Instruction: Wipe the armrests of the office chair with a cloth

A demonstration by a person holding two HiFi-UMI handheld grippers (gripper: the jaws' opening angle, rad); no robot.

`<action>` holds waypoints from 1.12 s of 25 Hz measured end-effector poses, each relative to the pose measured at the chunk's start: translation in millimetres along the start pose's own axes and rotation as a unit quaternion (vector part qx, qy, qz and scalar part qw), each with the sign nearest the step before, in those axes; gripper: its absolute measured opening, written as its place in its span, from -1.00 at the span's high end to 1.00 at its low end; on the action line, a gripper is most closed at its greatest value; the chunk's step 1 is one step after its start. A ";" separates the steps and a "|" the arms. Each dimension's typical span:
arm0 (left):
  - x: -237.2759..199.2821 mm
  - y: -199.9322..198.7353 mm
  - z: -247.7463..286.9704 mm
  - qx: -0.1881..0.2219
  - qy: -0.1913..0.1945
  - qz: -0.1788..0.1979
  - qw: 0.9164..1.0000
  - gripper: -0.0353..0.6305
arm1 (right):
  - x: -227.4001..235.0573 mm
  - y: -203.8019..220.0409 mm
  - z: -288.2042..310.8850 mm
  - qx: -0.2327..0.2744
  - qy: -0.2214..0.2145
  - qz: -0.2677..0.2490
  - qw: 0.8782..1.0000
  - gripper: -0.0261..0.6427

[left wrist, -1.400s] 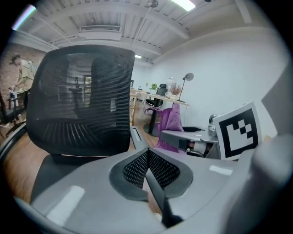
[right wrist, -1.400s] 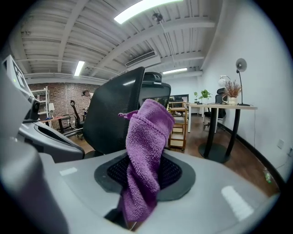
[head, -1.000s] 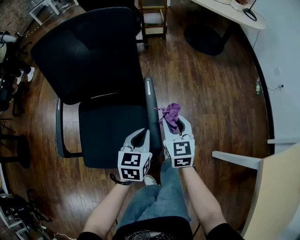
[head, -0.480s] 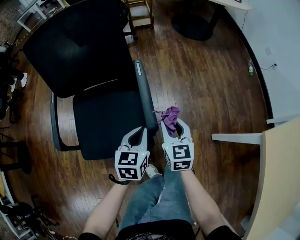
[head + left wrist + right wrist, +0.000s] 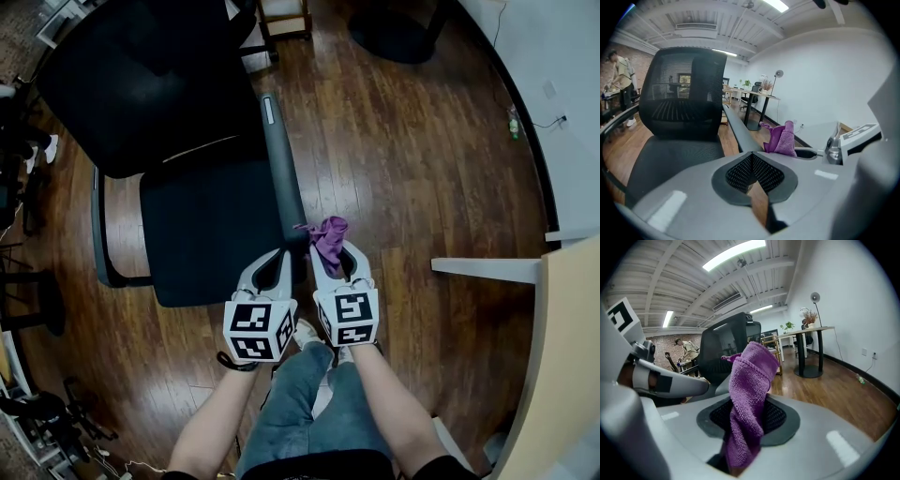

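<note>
Wood flooring (image 5: 422, 169) surrounds the office chair (image 5: 206, 225); left claw (image 5: 283, 255) closed empty, right claw (image 5: 330, 249) clamps purple cloth (image 5: 328, 230).

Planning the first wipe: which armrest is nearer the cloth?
The armrest on the seat's right in the head view; its near end is beside the cloth. The other armrest lies across the seat.

Head camera peers steeply down over the office chair (image 5: 206, 234); both gripper cameras sit low, close behind their jaws, facing its backrest (image 5: 679, 89); all share the purple cloth (image 5: 328, 236).
</note>
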State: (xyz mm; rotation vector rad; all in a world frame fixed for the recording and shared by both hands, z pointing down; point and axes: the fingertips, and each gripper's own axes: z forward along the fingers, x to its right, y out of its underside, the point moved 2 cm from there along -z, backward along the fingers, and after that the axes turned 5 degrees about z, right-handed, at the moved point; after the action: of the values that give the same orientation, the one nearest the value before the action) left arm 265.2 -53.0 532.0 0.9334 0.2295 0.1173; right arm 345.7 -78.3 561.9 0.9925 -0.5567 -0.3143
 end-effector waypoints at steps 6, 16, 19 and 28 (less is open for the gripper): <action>5.0 17.0 3.3 0.022 -0.019 0.001 1.000 0.88 | 6.6 45.1 15.8 -0.004 -0.028 -0.005 1.000 0.56; 5.4 32.3 -10.6 0.031 -0.043 0.002 0.999 0.88 | 15.3 55.8 7.5 -0.001 -0.036 -0.024 0.999 0.56; 11.9 20.4 -24.6 0.031 -0.046 -0.001 0.998 0.88 | 9.6 31.2 -12.6 0.005 -0.038 -0.032 0.999 0.56; 15.1 -28.5 -76.7 0.058 -0.058 -0.015 0.997 0.88 | -37.6 -51.2 -53.2 0.032 -0.061 -0.070 0.995 0.56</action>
State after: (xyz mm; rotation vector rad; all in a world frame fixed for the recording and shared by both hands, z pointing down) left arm 261.0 -6.9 462.8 1.0477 0.1438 0.0218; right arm 345.5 -49.1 484.3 1.0815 -0.6117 -0.4879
